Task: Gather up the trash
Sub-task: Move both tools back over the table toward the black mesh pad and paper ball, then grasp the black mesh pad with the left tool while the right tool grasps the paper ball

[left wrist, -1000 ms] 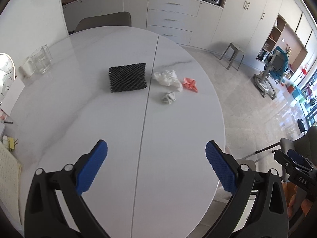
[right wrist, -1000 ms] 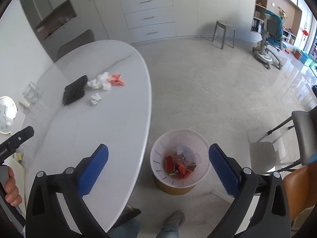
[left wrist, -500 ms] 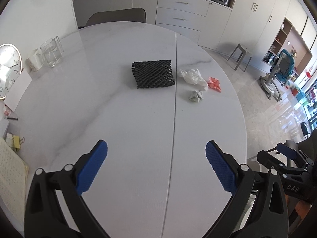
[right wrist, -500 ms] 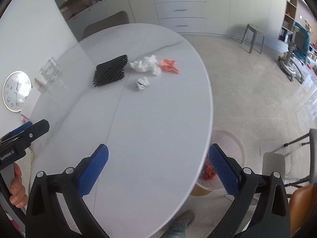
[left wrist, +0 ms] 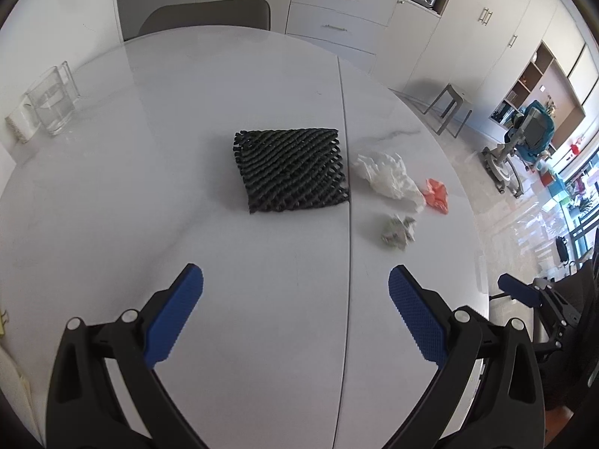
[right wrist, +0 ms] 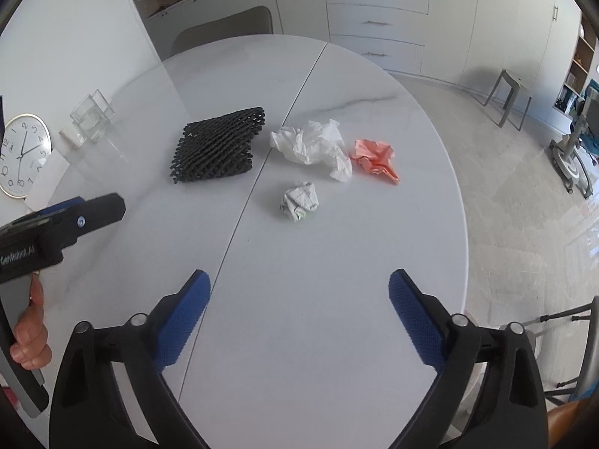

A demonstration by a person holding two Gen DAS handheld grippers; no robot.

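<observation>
Trash lies on the white oval table (left wrist: 187,224): a black foam net (left wrist: 290,170) (right wrist: 219,146), a crumpled white tissue (left wrist: 389,177) (right wrist: 312,146), a crumpled orange wrapper (left wrist: 436,194) (right wrist: 376,159) and a small grey-green paper ball (left wrist: 398,230) (right wrist: 299,202). My left gripper (left wrist: 295,293) is open and empty, above the table short of the net. My right gripper (right wrist: 299,293) is open and empty, short of the paper ball. The left gripper also shows at the left edge of the right wrist view (right wrist: 71,219).
A glass vase (left wrist: 52,103) (right wrist: 91,116) stands at the table's far left, with a round clock (right wrist: 22,155) beside it. A grey chair (left wrist: 209,15) stands behind the table. A stool (right wrist: 511,93) and cabinets stand beyond on the floor. The table edge (right wrist: 464,224) runs on the right.
Both grippers have moved forward over the table toward the trash, which looms larger. The right gripper swung left from above the floor bin, which has left view. Both stay open.
</observation>
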